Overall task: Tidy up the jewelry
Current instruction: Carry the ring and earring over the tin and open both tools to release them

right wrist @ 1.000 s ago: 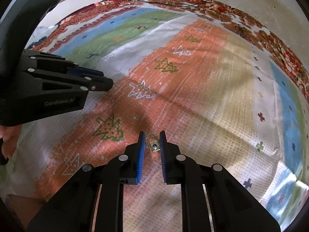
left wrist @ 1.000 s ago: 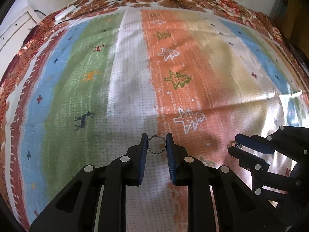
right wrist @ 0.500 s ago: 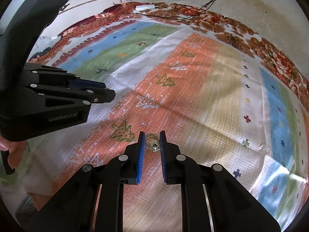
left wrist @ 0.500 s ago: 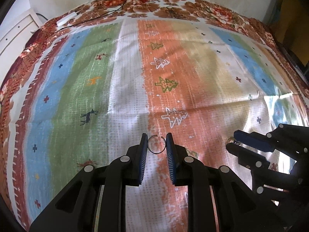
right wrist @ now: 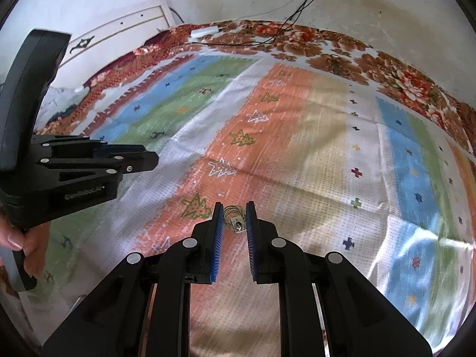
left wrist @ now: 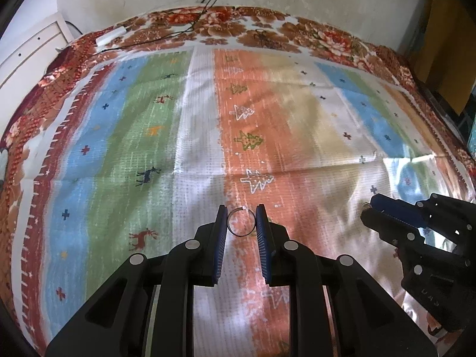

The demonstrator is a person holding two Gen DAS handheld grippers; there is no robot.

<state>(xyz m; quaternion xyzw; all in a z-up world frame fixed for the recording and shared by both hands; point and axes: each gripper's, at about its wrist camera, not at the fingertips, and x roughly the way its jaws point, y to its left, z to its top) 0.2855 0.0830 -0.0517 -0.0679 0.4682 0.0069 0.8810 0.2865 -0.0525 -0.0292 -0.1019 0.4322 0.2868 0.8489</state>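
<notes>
Above the cloth (left wrist: pixel 297 119), left claw (left wrist: pixel 241 223) pinches a ring (left wrist: pixel 241 222).

Ring (left wrist: pixel 241 222) betw left claw (left wrist: pixel 241 223) tips, right claw (left wrist: pixel 369 212) to its right, both over cloth (left wrist: pixel 297 119).

A striped cloth (left wrist: pixel 196 136) in blue, green, white, orange, printed with trees and deer, bordered by red-brown flowers.

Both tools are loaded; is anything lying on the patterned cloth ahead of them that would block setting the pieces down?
Nothing visible does. The left tool grips a thin silver open ring, the right tool a small silver pendant piece; the striped patterned cloth ahead shows no objects.
</notes>
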